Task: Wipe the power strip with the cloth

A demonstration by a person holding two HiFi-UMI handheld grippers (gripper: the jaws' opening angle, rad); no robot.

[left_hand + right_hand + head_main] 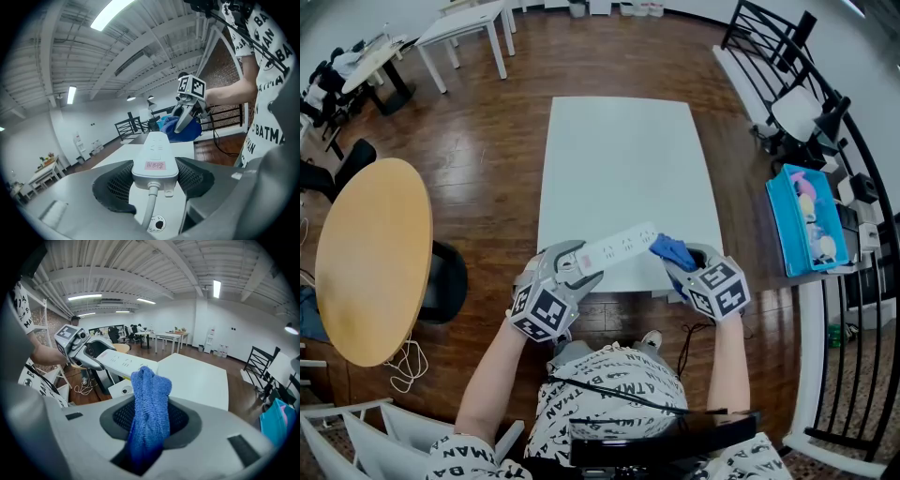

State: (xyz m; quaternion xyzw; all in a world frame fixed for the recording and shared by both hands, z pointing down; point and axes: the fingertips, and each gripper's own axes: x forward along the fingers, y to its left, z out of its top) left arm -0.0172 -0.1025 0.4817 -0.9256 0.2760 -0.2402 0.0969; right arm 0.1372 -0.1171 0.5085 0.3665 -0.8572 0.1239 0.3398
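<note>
Wiping pass, both loaded
I hold the power strip (619,248) by its cord end in the left gripper (578,267), above the near edge of the table (619,159); right gripper (682,267) pinches the cloth (670,248) at the strip's far end (contact unclear). I'd sweep lengthwise, light pressure. Bare tabletop ahead gives room.

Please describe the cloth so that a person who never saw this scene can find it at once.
Find the white table on the wooden floor and go to its near edge. There the right gripper is shut on the cloth, beside the end of the white power strip. It alone is soft, fuzzy and deep blue.
</note>
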